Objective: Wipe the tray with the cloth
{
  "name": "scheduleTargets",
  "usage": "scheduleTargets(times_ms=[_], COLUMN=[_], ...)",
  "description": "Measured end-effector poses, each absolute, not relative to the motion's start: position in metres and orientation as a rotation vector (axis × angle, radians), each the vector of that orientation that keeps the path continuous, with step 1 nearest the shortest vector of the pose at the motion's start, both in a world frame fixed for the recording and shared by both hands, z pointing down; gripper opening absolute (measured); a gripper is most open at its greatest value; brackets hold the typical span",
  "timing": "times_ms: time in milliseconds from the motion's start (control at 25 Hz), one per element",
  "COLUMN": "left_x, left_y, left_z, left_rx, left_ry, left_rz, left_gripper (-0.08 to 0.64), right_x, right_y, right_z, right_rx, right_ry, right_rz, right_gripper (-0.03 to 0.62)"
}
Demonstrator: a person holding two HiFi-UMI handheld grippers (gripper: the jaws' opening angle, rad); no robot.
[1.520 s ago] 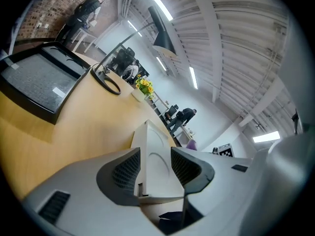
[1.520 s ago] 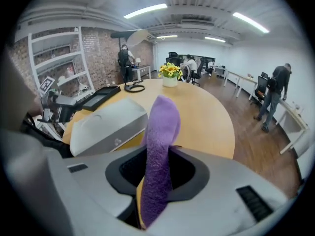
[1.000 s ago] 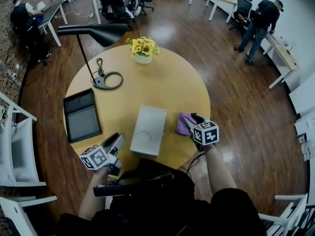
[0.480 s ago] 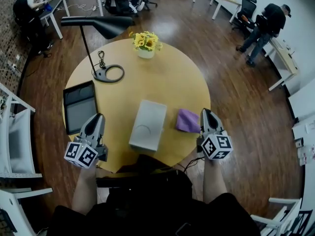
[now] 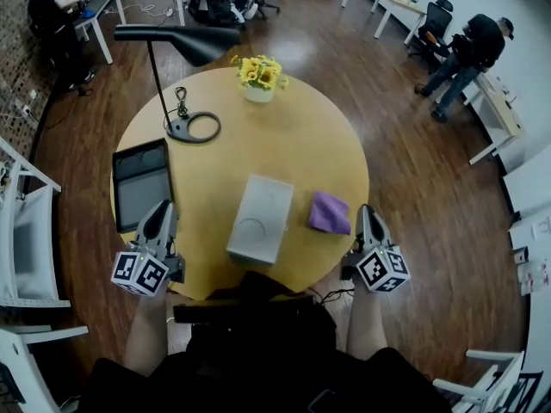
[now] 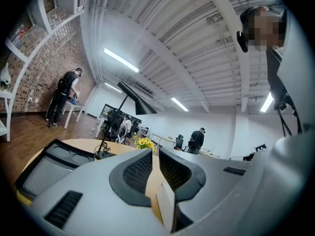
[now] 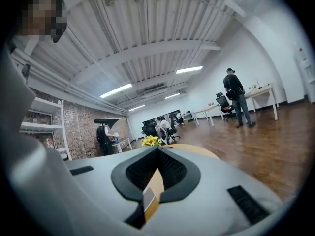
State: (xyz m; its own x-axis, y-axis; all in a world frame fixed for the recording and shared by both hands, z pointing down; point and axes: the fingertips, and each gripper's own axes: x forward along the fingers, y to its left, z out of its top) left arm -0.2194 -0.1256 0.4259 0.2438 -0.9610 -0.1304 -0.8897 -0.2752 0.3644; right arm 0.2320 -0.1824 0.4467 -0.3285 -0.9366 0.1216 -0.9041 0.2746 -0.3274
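Crumpled purple cloth (image 5: 329, 212) on round table (image 5: 301, 144), just right of pale grey rectangular tray (image 5: 259, 218), not touching

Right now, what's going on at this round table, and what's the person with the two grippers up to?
A person at the round table holds a gripper in each hand, both near the table's near edge and both empty. The left gripper has its jaws almost together, by the dark tray. The right gripper is shut, just right of the purple cloth. The cloth lies loose beside a grey box, apart from the tray, so wiping has not begun.
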Motion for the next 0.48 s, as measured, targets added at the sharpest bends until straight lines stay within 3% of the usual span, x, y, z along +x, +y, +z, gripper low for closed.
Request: scheduleTargets(times_ms=[480], left_x=[-0.2220], left_y=[-0.1182], left_z=[0.4299], left_rx=[2.269], left_ry=[-1.744], left_rz=[-0.495], left_gripper=[0.037], right_x=[0.2299], right_y=[-0.1822], right_z=[0.4498], right_rx=[-1.765], right_ry=[2.466], right_rz=[-0.503], right_gripper=[0.002])
